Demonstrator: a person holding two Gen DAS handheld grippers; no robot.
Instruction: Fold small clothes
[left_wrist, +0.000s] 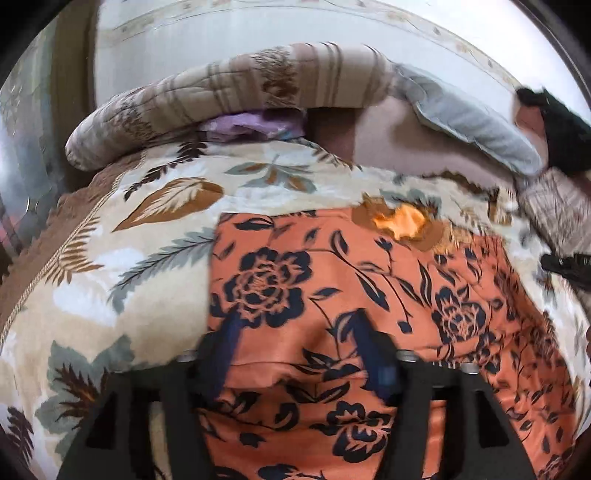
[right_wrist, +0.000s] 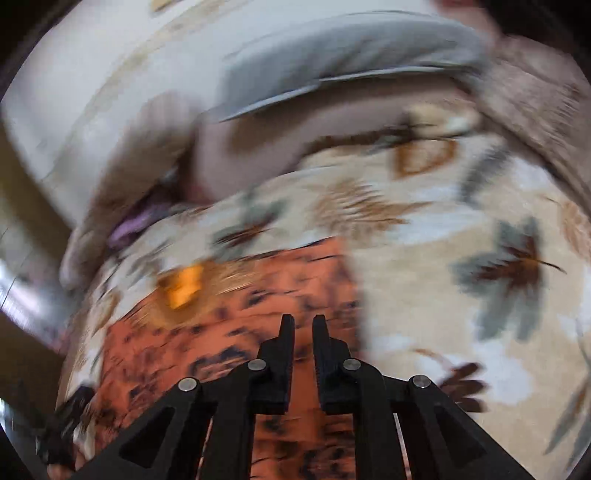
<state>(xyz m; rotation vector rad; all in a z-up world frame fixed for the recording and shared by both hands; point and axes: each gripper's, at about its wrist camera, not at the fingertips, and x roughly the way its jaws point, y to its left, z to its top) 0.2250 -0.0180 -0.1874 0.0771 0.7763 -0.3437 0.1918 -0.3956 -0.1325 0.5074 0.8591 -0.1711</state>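
- One orange floral garment (left_wrist: 332, 295) is lying spread on the leaf-print bedspread (left_wrist: 122, 258), directly ahead of and beneath both tools, and no other piece of clothing to fold is showing in either view.
- Two tools are in play: the left hand-held gripper (left_wrist: 295, 354) is hovering low over the near part of the garment with its fingers standing apart, and no cloth is showing pinched between them.
- Judging by the flat layer under it, the fabric there is already lying doubled or smoothed, with a crease line running just in front of its fingers.
- The right hand-held gripper (right_wrist: 303, 328) is showing its fingers drawn nearly together with only a thin gap; nothing is visibly clamped in them, and its view is heavily blurred.
- It is pointing down toward the garment's far right edge, where orange cloth is meeting the bedspread.
- The step in hand is looking like a pause between folds: one flap laid, both tools free of the cloth.
- The next move is probably calling for a fresh pinch on an edge or corner, then a carry across the garment's middle so the layers are lining up.
- One small bright orange scrap (left_wrist: 400, 221) is sitting beyond the garment's far edge; what it is cannot be told.
- Two pillows, one striped beige (left_wrist: 229, 96) and one grey (left_wrist: 469, 122), are resting well beyond both tools against the headboard (left_wrist: 258, 29).
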